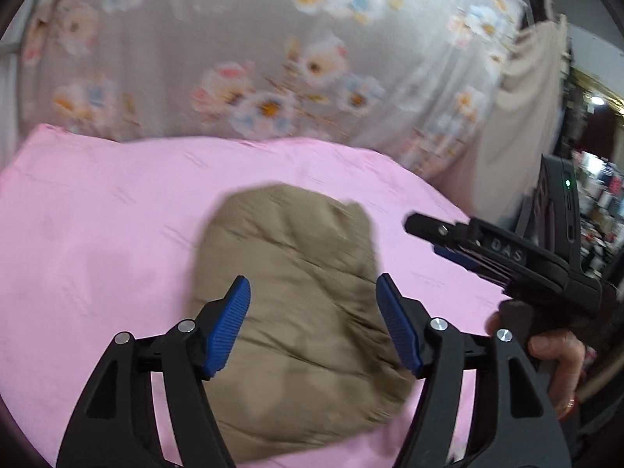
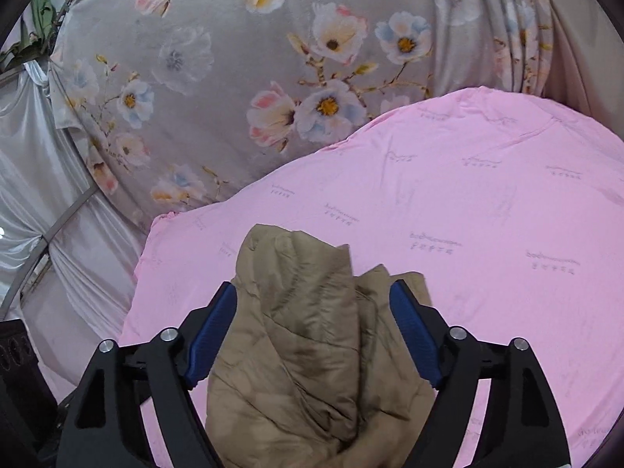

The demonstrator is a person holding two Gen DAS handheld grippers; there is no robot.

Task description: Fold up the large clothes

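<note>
1. While the folded tan quilted garment (image 1: 296, 312) lies on the pink sheet (image 1: 97, 234), the left gripper (image 1: 312, 323) hangs above it with its jaws spread wide; no cloth is between the blue pads (image 1: 230, 323).
2. The right gripper (image 2: 312, 327) is also spread wide, its pads (image 2: 210, 335) standing either side of the garment (image 2: 296, 331) without pressing it.
3. In the right wrist view the garment sits near the sheet's (image 2: 487, 202) left edge, a thick bundle with one folded layer lying over another and creases across its top.
4. In the left wrist view, which is blurred, the right gripper (image 1: 429, 234) shows at the right side, gripped by a hand (image 1: 553, 351).
5. A grey floral cloth (image 2: 273, 78) hangs beyond the far edge of the sheet.
</note>
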